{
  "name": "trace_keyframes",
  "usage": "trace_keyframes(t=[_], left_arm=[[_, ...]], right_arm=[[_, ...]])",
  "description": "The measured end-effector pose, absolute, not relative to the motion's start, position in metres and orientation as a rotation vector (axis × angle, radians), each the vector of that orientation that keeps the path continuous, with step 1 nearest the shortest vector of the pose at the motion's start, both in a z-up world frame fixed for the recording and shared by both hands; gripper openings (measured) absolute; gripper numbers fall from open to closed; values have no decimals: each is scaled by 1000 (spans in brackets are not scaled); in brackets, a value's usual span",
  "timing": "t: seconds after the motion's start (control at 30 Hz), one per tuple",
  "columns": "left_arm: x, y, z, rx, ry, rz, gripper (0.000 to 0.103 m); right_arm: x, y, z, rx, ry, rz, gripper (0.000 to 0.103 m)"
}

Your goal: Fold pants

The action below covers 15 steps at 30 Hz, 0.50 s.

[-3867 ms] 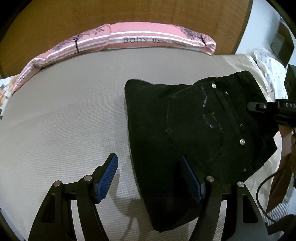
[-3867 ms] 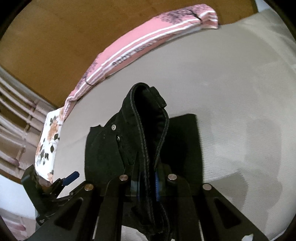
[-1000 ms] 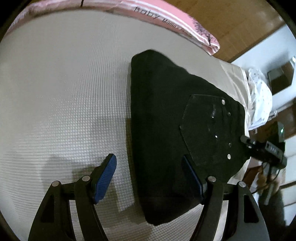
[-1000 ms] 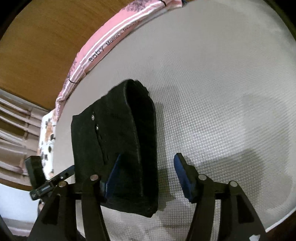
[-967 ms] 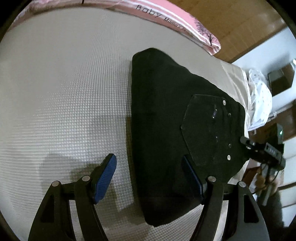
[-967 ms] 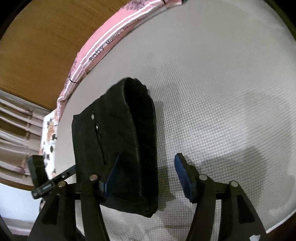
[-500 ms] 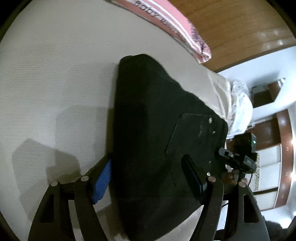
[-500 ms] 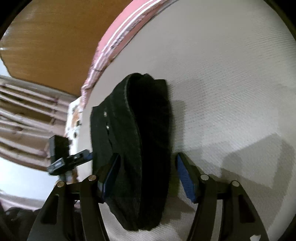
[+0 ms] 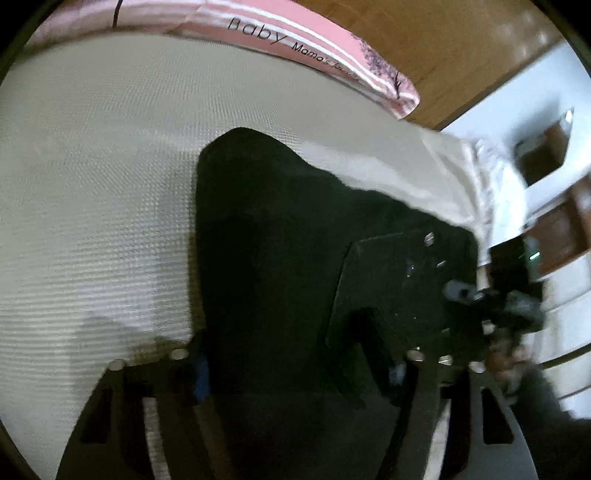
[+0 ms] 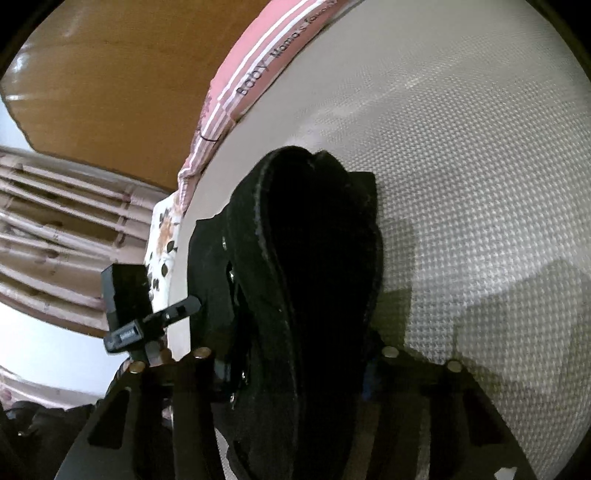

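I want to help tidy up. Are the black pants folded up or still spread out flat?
Folded. The black pants sit as a thick bundle on the bed, and the right wrist view shows stacked layers at their edge.

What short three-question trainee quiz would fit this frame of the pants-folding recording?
1. True or false: the black pants lie folded in a bundle on the pale textured bed cover.
2. What word is printed largest on the pink striped cloth at the far edge of the bed?
3. Multiple choice: what sits between the jaws of both the left gripper and the right gripper? A) the pink cloth B) the folded pants C) nothing

Key: 1 true; 2 "Baby"; 3 B. Both sets of jaws are closing in on the bundle from opposite sides.
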State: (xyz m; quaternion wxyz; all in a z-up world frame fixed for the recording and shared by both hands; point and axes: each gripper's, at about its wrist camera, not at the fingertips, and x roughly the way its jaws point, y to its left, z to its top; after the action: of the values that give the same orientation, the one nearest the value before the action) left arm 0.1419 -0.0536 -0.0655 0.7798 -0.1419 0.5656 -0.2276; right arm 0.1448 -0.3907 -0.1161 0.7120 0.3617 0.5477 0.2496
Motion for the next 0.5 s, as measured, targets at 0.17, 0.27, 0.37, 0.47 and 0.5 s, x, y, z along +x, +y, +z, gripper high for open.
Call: trace_keyframes(t=[0.17, 0.27, 0.37, 0.47, 0.5], left_arm=[[134, -58, -59, -246, 1217, -398, 43], [127, -64, -51, -179, 1202, -375, 34], [123, -70, -43, -119, 1191, -356, 26], [123, -69, -38, -121, 1196, -346, 21], [123, -68, -36, -129, 1193, -348, 18]], right_arm=[[142, -384, -105, 788, 1205, 475, 39], [139, -378, -95, 779, 1197, 430, 36], [138, -373, -87, 777, 1194, 397, 35], [137, -369, -80, 802, 1192, 370, 33], [136, -369, -77, 808, 1193, 360, 33]])
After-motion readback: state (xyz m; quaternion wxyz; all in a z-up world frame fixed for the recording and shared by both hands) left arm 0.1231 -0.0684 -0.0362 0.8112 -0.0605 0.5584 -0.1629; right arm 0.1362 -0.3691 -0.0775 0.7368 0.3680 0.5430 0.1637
